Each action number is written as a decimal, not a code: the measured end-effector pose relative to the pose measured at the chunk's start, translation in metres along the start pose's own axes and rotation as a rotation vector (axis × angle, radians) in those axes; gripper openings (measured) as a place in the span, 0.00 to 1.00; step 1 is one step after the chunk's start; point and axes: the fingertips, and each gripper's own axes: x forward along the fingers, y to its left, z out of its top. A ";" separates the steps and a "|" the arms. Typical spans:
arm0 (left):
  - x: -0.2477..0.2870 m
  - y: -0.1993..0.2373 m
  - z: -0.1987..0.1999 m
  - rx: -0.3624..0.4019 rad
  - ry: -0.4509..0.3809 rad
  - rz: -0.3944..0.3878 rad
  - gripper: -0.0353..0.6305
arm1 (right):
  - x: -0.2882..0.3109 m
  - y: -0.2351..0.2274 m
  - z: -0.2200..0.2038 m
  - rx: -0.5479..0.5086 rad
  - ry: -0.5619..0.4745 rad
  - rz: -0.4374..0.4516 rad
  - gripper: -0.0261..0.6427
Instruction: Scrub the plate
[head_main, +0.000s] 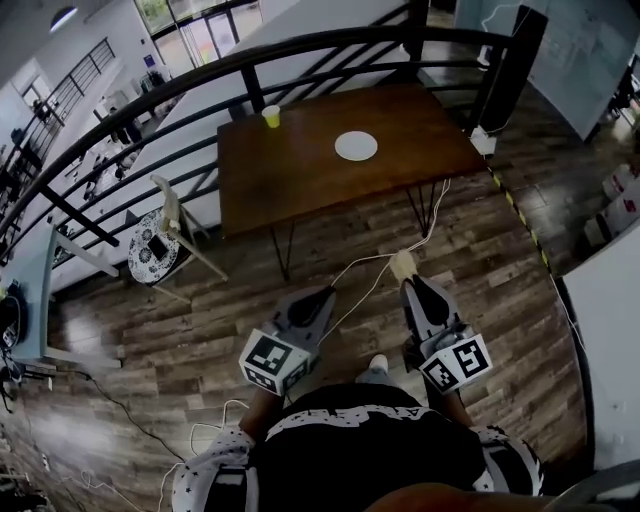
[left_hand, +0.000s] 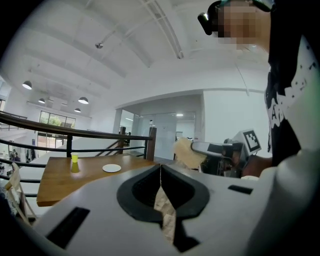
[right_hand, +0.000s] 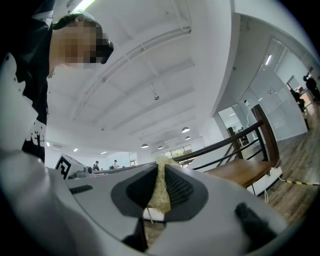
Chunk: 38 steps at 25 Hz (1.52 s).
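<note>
Stood on the plank floor (head_main: 480, 250), well back from the wooden table (head_main: 300, 170); faced it with both grippers low in front of the body, side by side and apart. Held the left gripper (head_main: 322, 295) with jaws pressed together on nothing (just a sliver of floor through the seam between them, by the left gripper view). Held the right gripper (head_main: 408, 282) with jaws clamped on a straw-coloured scrub pad (right_hand: 160, 192); pinched it upright between the ribbed jaw faces, with its frayed top edge poking past the tips.

Saw the white plate (head_main: 356, 146) flat on the table, right of centre and toward the far edge, well apart from both grippers; saw a small yellow cup (head_main: 271, 116) upright near the far left corner, apart from the plate.

Made out a black railing (head_main: 300, 55) curving just behind the table; a white cable (head_main: 365, 262) trailing over the floor from under the table toward the grippers; a white power strip (head_main: 483, 141) by the table's far right corner; a low round stand (head_main: 155, 252) with a patterned top left of the table, beside the railing. Caught the toe of one pale shoe (head_main: 376, 367) low between the two grippers, above a black, white-speckled shirt (head_main: 370, 450).
</note>
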 end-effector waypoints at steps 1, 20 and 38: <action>0.009 -0.004 0.002 0.003 -0.001 -0.013 0.07 | -0.003 -0.008 0.002 -0.002 -0.001 -0.012 0.11; 0.153 -0.095 0.023 0.065 0.031 -0.239 0.07 | -0.073 -0.130 0.039 0.004 -0.050 -0.166 0.11; 0.185 -0.151 0.029 0.107 0.044 -0.293 0.07 | -0.121 -0.159 0.050 0.016 -0.080 -0.192 0.11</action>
